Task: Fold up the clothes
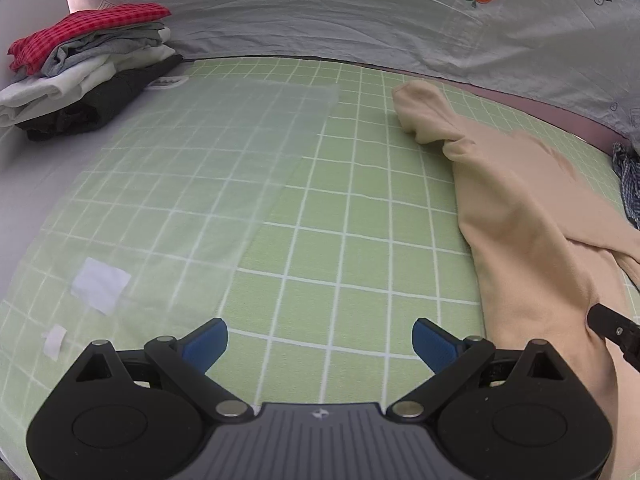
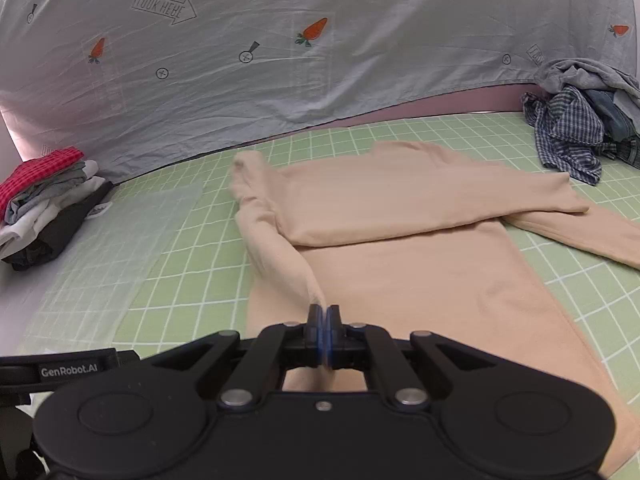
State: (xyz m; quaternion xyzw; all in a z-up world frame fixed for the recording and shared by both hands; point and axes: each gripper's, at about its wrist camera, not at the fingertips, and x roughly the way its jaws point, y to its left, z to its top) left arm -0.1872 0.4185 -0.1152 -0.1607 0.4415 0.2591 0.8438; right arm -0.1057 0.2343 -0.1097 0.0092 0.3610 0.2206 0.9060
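A beige long-sleeved top [image 2: 400, 264] lies on the green checked mat [image 2: 192, 264], its upper part folded across the body. My right gripper [image 2: 324, 314] is shut on the cuff end of the left sleeve [image 2: 276, 256], which runs up from the pads to the shoulder. In the left wrist view the same top [image 1: 528, 216] lies at the right. My left gripper [image 1: 320, 344] stands open over bare mat [image 1: 320, 220], with nothing between its blue pads [image 1: 204, 346]. A black tip of the right gripper [image 1: 612, 328] shows at the right edge.
A stack of folded clothes [image 2: 44, 200], red checked piece on top, sits at the far left [image 1: 80, 68]. A heap of unfolded blue plaid and denim clothes [image 2: 580, 124] lies at the far right. A grey carrot-print sheet [image 2: 280, 60] hangs behind. A clear plastic sheet [image 1: 192, 184] covers the mat's left.
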